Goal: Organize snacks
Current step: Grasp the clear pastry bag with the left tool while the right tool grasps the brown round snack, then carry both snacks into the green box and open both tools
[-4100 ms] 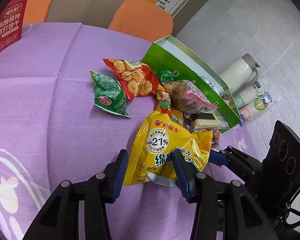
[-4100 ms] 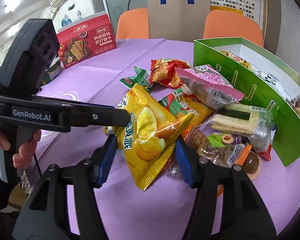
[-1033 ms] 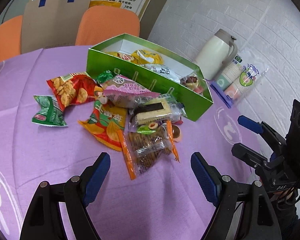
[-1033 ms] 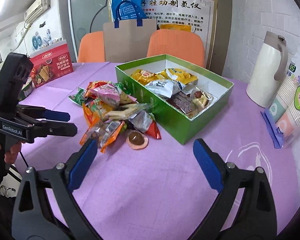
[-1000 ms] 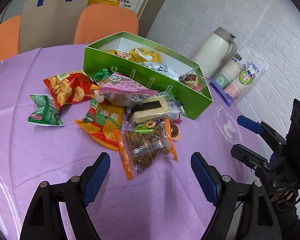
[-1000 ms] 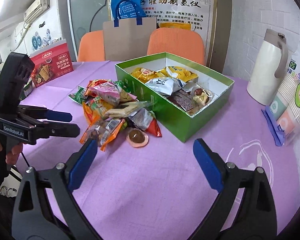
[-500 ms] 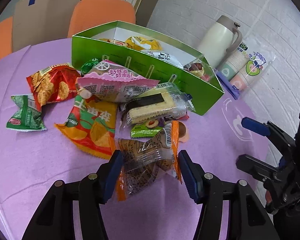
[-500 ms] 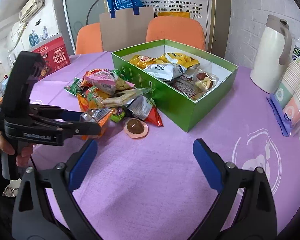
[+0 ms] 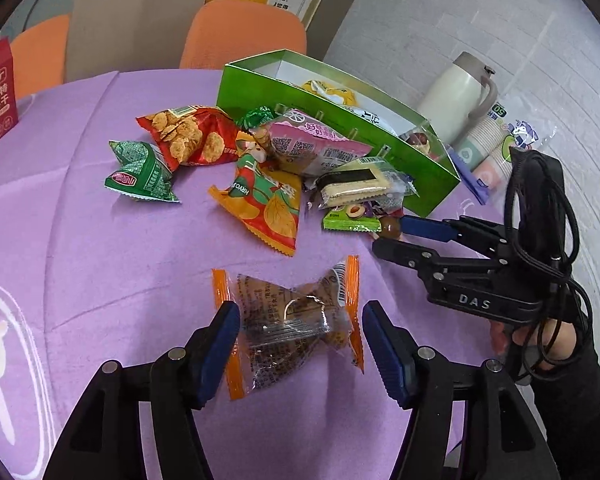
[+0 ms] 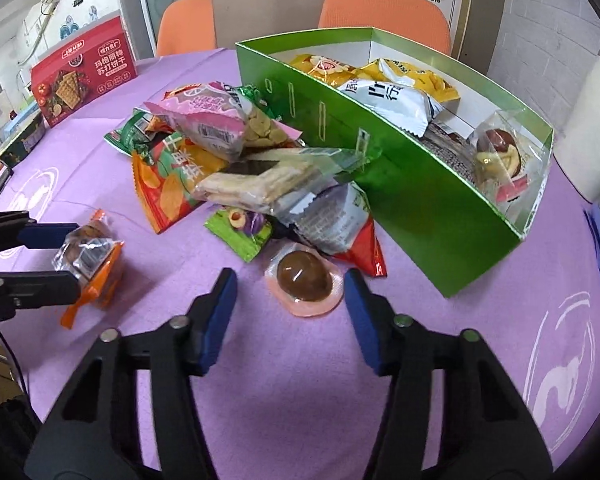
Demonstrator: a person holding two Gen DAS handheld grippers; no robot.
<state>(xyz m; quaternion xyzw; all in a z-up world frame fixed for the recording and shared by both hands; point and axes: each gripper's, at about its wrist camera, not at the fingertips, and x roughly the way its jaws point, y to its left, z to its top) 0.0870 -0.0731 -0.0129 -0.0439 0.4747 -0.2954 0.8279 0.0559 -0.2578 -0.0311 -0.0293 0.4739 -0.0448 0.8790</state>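
My left gripper point(image 9: 298, 346) is shut on a clear orange-edged snack pack point(image 9: 296, 320), pulled clear of the pile; it also shows in the right wrist view point(image 10: 90, 258). My right gripper point(image 10: 288, 304) is open, its fingers on either side of a brown egg in a pink sealed pack point(image 10: 304, 282) on the purple table. The green box point(image 10: 404, 184) holds several snacks. A pile of loose snacks point(image 10: 236, 168) lies left of the box.
A white thermos point(image 9: 462, 98) and a sleeve of paper cups point(image 9: 500, 140) stand right of the box. A red cracker box point(image 10: 84, 70) stands at the far left. Orange chairs point(image 10: 384, 16) and a paper bag are behind the table.
My left gripper has closed on the orange-edged pack and drawn it back from the pile. My right gripper has moved in low and narrowed around the egg pack.
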